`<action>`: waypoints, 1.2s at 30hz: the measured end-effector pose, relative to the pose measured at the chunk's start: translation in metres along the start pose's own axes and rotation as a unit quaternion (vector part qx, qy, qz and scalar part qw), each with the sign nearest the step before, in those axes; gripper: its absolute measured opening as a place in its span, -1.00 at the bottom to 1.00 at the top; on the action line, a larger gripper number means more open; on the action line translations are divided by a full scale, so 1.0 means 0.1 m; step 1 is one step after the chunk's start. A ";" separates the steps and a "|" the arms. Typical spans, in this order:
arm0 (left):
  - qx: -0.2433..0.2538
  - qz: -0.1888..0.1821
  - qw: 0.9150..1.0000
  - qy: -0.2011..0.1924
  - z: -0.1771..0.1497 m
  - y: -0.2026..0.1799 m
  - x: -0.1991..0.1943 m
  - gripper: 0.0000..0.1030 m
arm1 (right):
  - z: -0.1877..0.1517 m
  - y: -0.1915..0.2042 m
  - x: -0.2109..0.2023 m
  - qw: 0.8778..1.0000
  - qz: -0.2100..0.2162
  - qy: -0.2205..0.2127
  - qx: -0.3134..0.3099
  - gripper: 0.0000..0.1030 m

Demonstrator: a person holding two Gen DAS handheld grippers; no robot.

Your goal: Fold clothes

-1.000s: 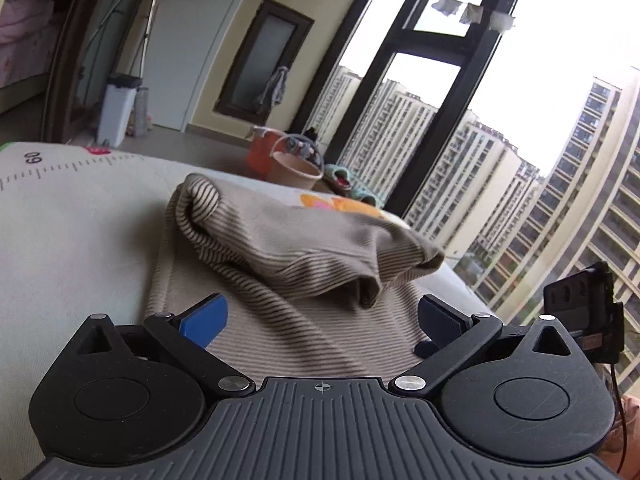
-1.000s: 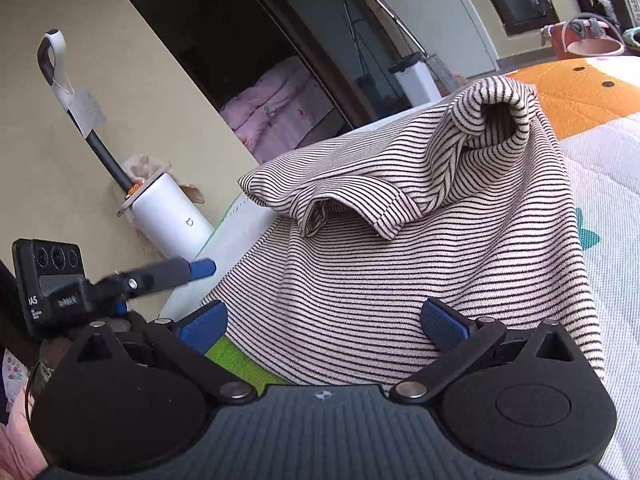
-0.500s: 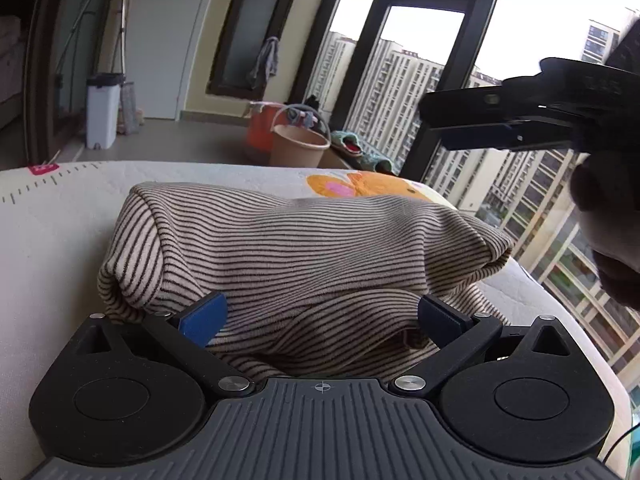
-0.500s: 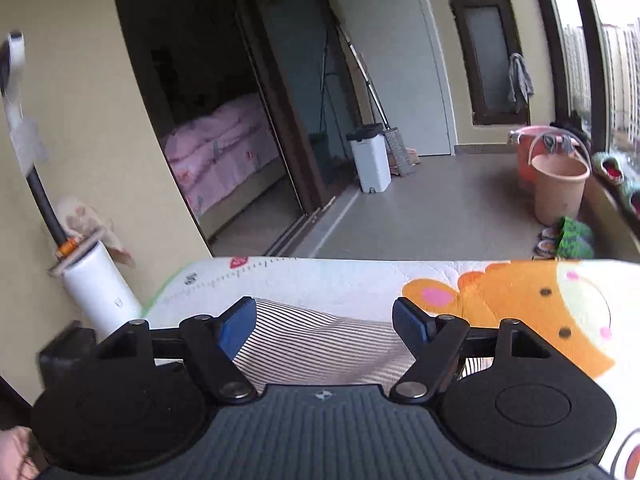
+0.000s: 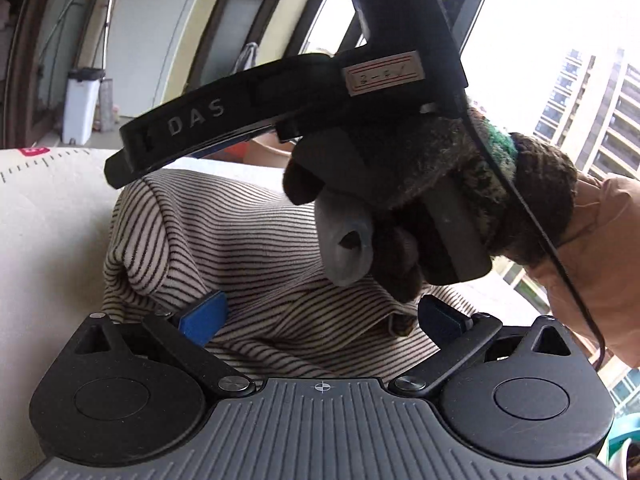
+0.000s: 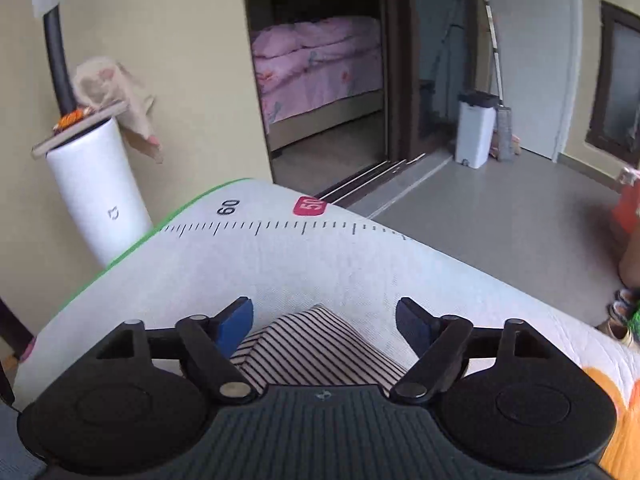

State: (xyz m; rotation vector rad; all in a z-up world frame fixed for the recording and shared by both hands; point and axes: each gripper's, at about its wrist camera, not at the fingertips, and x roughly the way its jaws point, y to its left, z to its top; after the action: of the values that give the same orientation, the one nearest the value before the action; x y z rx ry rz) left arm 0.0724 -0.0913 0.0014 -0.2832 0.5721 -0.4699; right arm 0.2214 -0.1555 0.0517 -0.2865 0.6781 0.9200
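Observation:
A cream top with thin dark stripes (image 5: 248, 240) lies bunched and folded over on a white padded mat (image 5: 48, 220). My left gripper (image 5: 320, 318) is low over its near edge, open, with the cloth lying under and between the blue fingers. A hand in a dark knitted glove (image 5: 400, 220) carries the right gripper across the left wrist view, above the top. In the right wrist view my right gripper (image 6: 324, 325) hangs over a corner of the striped top (image 6: 316, 344). Its jaws are opening, and the pads do not press on the cloth.
The mat (image 6: 320, 264) has a printed ruler and a green edge on the left. Beyond it stand a white cylinder with a pole (image 6: 100, 200), a white bin (image 6: 476, 132) and a doorway to a pink bed (image 6: 320, 64). A tall window (image 5: 600, 100) is on the right.
The right gripper has swung from beside the top to above it, crossing in front of the left camera, and now faces the mat's ruler edge. The raised fold has dropped flat. The left gripper has sunk closer.

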 end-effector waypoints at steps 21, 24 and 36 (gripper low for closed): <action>-0.094 -0.044 0.984 -0.144 -0.29 0.13 -1.76 1.00 | -0.58 0.88 -1.13 0.997 -0.027 -0.062 0.031 -0.23; -0.121 -0.038 0.981 -0.150 -0.20 0.05 -1.77 1.00 | -0.92 1.18 -1.27 0.996 -0.037 -0.076 0.025 -0.23; -0.171 -0.047 0.984 -0.002 -0.43 -0.02 -0.94 1.00 | -1.72 1.39 -1.77 0.992 -0.003 -0.093 0.080 -0.04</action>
State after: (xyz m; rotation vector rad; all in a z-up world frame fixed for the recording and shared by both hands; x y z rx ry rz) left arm -0.0227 -0.0512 0.0102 -0.6403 0.6366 -0.4608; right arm -0.0365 -0.2728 0.0430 -0.0588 0.5747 0.8696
